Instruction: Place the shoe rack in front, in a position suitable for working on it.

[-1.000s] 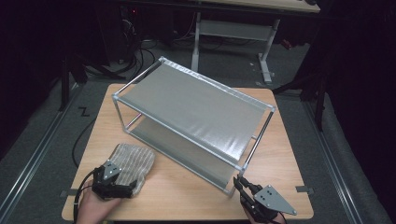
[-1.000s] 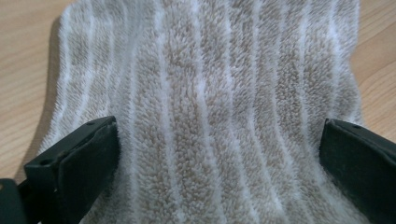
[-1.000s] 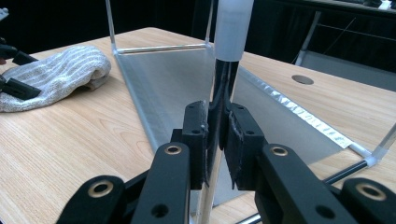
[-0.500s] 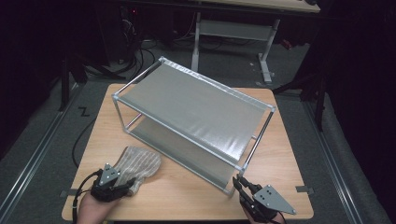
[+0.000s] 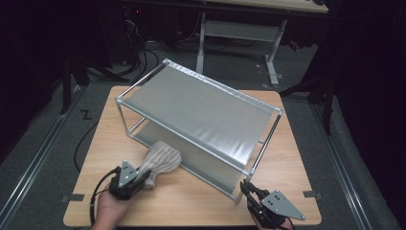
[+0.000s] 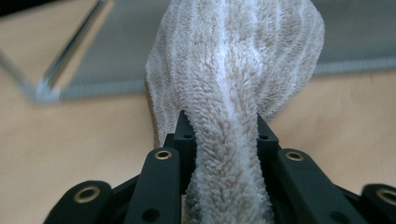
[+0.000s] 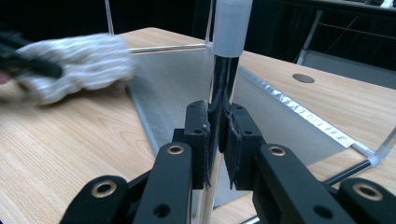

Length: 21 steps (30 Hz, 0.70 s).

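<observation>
A beige and white striped towel (image 5: pixel 162 159) (image 6: pixel 233 70) is bunched up over the wooden table, its far end at the lower shelf of a two-shelf metal rack (image 5: pixel 201 108). My left gripper (image 5: pixel 142 176) (image 6: pixel 219 128) is shut on the towel's near end; its jaws have just been closing with the cloth squeezed between them. At the front right, my right gripper (image 5: pixel 243 187) (image 7: pixel 218 116) is shut on the rack's near corner post (image 7: pixel 229 28). The towel (image 7: pixel 79 60) and the left gripper appear blurred at the left of the right gripper view.
The rack stands diagonally across the table (image 5: pixel 110 143) and covers most of it. Bare wood lies along the near edge between my hands. Behind the table stand a desk frame (image 5: pixel 239 28) and cables (image 5: pixel 139 48) on the dark floor.
The left jaws closed on the towel, and the hand rose and moved toward the rack. The towel went from a flat pad to a pinched bundle. The right gripper kept still.
</observation>
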### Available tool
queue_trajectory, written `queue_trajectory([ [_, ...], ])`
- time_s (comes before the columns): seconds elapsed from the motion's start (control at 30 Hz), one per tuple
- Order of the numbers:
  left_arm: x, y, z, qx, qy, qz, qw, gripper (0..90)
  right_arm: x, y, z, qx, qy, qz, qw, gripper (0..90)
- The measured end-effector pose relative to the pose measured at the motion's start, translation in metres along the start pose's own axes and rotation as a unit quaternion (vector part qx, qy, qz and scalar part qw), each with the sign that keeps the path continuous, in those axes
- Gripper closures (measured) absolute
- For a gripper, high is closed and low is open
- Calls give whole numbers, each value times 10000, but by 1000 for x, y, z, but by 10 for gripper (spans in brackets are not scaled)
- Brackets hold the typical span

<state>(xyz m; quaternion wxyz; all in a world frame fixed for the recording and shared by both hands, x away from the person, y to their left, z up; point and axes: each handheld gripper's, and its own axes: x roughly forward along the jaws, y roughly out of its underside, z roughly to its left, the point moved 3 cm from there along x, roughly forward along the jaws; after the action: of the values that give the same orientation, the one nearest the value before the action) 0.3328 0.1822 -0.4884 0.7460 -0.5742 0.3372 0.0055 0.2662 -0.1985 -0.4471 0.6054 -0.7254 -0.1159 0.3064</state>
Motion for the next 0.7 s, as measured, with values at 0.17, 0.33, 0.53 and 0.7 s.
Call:
queue_trajectory([
  [0.17,65,-27,-7,152,-54,328,9993,713,0,0,-1,31,9,-3,10000,802],
  [0.33,84,-23,-15,296,-57,557,9980,722,0,0,-1,39,9,2,10000,803],
  [0.53,75,-17,-21,434,-68,547,9975,737,-4,1,-1,42,-64,16,10000,803],
  [0.7,58,2,-35,580,-45,612,9964,744,-8,1,2,-41,-75,62,9999,802],
])
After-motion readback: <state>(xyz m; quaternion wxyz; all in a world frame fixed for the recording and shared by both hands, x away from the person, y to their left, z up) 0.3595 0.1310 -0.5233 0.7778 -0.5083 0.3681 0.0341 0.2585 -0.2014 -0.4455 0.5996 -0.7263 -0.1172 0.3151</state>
